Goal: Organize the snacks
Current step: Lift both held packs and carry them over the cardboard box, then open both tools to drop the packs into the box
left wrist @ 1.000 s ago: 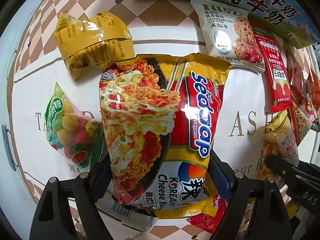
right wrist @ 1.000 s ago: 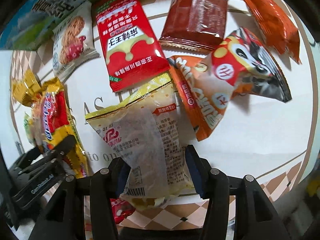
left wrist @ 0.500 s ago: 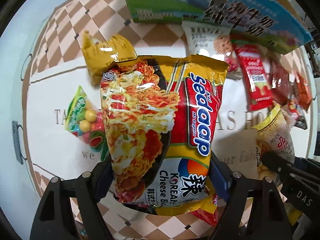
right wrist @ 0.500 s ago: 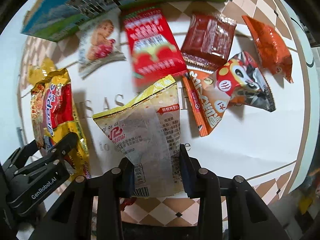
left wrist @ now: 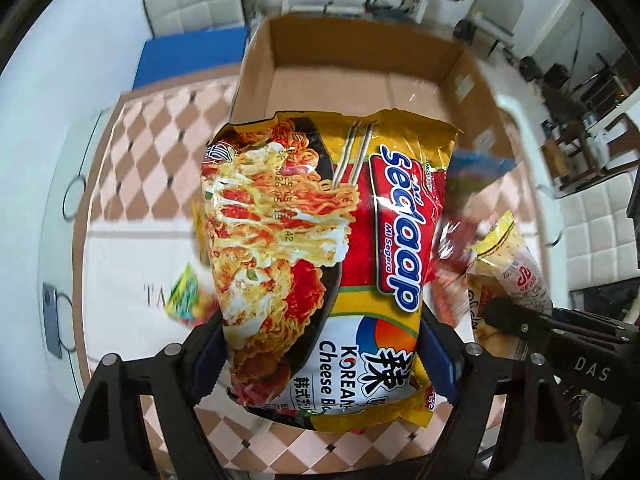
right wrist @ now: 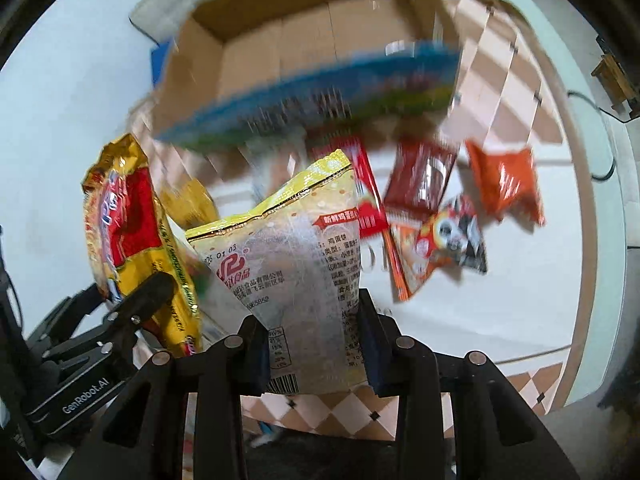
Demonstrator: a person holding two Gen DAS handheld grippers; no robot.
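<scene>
Noodle packet [left wrist: 320,256] clamped in my left claw [left wrist: 320,356] | egg-biscuit bag [right wrist: 296,288] clamped in my right claw [right wrist: 312,356] | cardboard box [left wrist: 360,64] at 12 o'clock

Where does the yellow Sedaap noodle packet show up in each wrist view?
Left wrist: the Sedaap noodle packet fills the centre, clamped in the left gripper.
Right wrist: it sits at the left edge, seen side-on in the same gripper.
Shared landmark: the open cardboard box behind, at the top of both views.
</scene>
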